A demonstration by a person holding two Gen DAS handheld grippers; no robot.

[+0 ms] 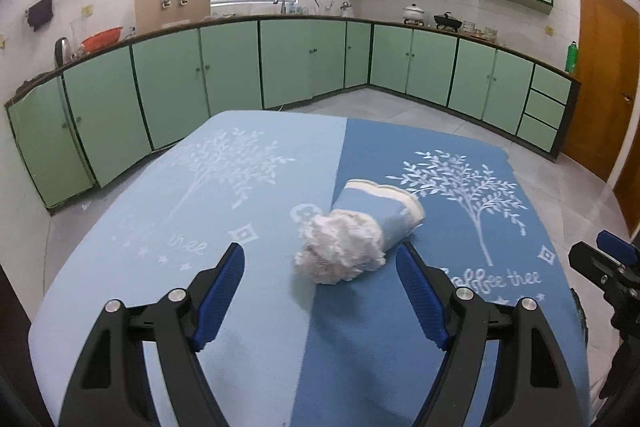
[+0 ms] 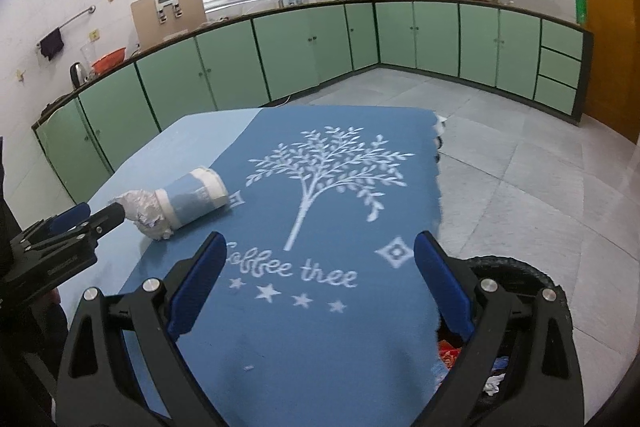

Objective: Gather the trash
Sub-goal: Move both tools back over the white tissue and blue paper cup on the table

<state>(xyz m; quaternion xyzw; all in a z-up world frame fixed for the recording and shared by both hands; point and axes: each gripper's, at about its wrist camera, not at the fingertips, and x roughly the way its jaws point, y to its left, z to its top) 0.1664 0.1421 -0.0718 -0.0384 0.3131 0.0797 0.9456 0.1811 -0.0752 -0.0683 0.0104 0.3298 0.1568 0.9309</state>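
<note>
On the cloth-covered counter, spread with a two-tone blue cloth printed with white trees, the trash is being approached by the left gripper, whose fingers are being held spread wide and empty around nothing yet. Beside the counter's right edge, below the right gripper, the dark rim of a bin is being shown, with scraps inside it. The right gripper is being held over the darker half of the cloth, its fingers likewise spread and holding nothing, well apart from the trash. The paper cup is lying on its side near the seam between the two blues, its long axis running away from the left gripper and slightly rightward, mouth toward the fingers. The crumpled white tissue is lying at the cup's mouth, just ahead of the left fingertips and roughly centred between them; whether it is stuffed into the cup or merely touching it cannot be told. The left gripper is judged much the nearer, so a short forward advance is being called for.
</note>
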